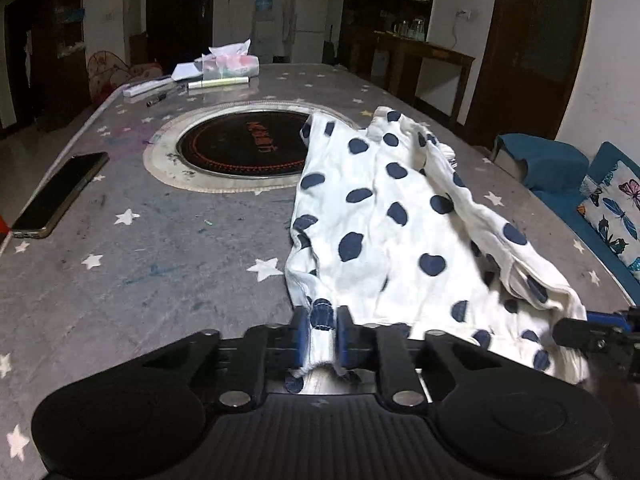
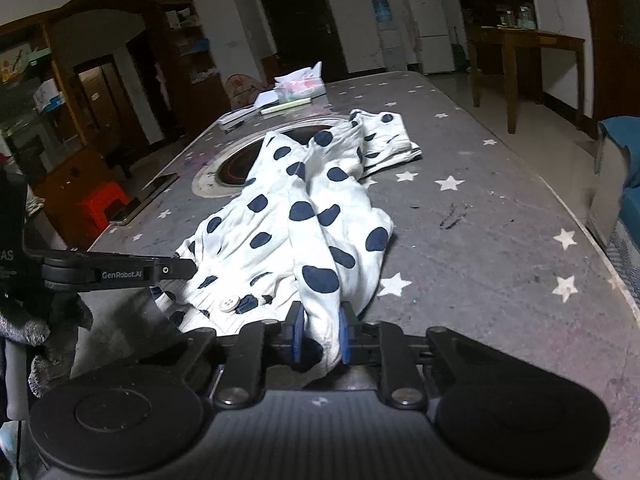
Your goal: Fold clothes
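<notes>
A lived-in home, a dining and living room by the look of it: long table (image 1: pixel 168 264) under a star-printed cloth with a built-in round cooktop (image 1: pixel 244 148) mid-frame, white fridge (image 1: pixel 308 20) and water dispenser (image 1: pixel 264 20) at upper centre, blue sofa (image 1: pixel 560 172) with butterfly cushion (image 1: pixel 618 208) at right, wooden side table (image 2: pixel 528 56) upper right.

- Hidden between the blue pads of the left gripper (image 1: pixel 323 334): the pinched hem of the polka-dot garment (image 1: pixel 384 216).
- Likewise swallowed in the right gripper (image 2: pixel 320 336): a bunched fold of cloth.
- Covered at its right edge by the garment: the round hotplate (image 1: pixel 240 148).
- Cut off at the right edge: the butterfly cushion (image 1: pixel 616 208).
- Too blurred to read: lettering on the hotplate.
- Barely visible beyond the garment, far left: the phone (image 2: pixel 160 184).
</notes>
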